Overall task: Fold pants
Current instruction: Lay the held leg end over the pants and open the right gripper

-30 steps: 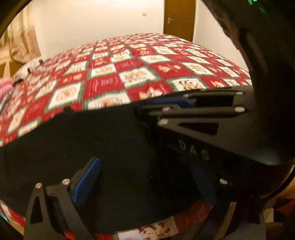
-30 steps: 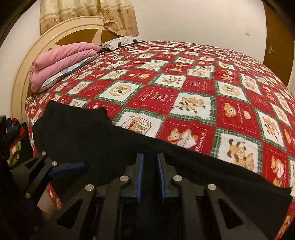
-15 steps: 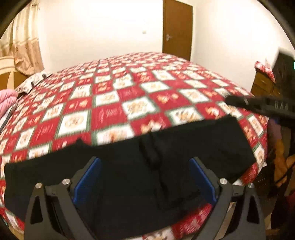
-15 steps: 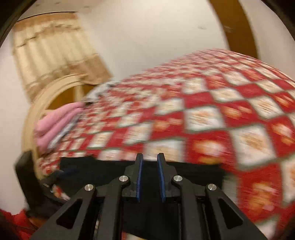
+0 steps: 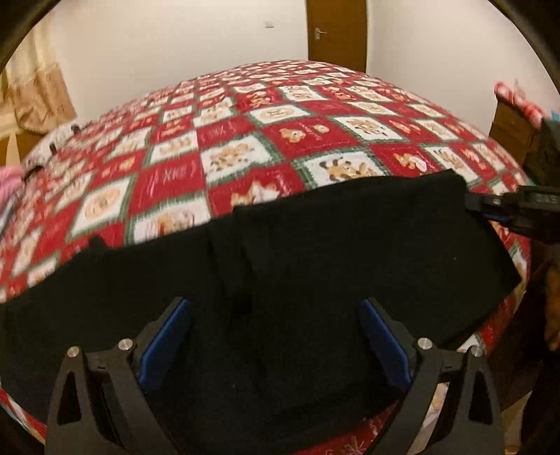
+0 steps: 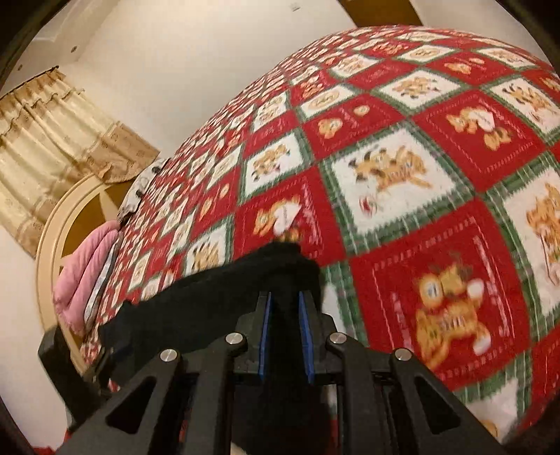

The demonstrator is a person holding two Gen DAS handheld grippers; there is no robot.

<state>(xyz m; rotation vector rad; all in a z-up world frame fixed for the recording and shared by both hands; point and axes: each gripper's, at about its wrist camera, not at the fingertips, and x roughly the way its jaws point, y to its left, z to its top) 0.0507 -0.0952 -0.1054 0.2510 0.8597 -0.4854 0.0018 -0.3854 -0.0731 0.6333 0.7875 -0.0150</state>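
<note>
Black pants (image 5: 315, 266) lie spread along the near edge of a bed with a red, white and green patchwork cover (image 5: 245, 140). My left gripper (image 5: 274, 336) is open and empty, hovering over the middle of the pants. My right gripper (image 6: 284, 315) is shut on the pants' right end (image 6: 245, 280), with black cloth bunched between its blue pads. The right gripper also shows in the left wrist view (image 5: 507, 206) at the pants' far right corner.
Pink folded bedding (image 6: 87, 273) lies by the cream headboard (image 6: 56, 245) at the left. A curtain (image 6: 52, 147) hangs behind it. A brown door (image 5: 336, 31) stands beyond the bed. A wooden dresser (image 5: 514, 126) is at the right.
My right gripper has swung out to the pants' right end, still shut on the cloth. My left gripper has stayed open and has drawn back, so the whole pants show.
</note>
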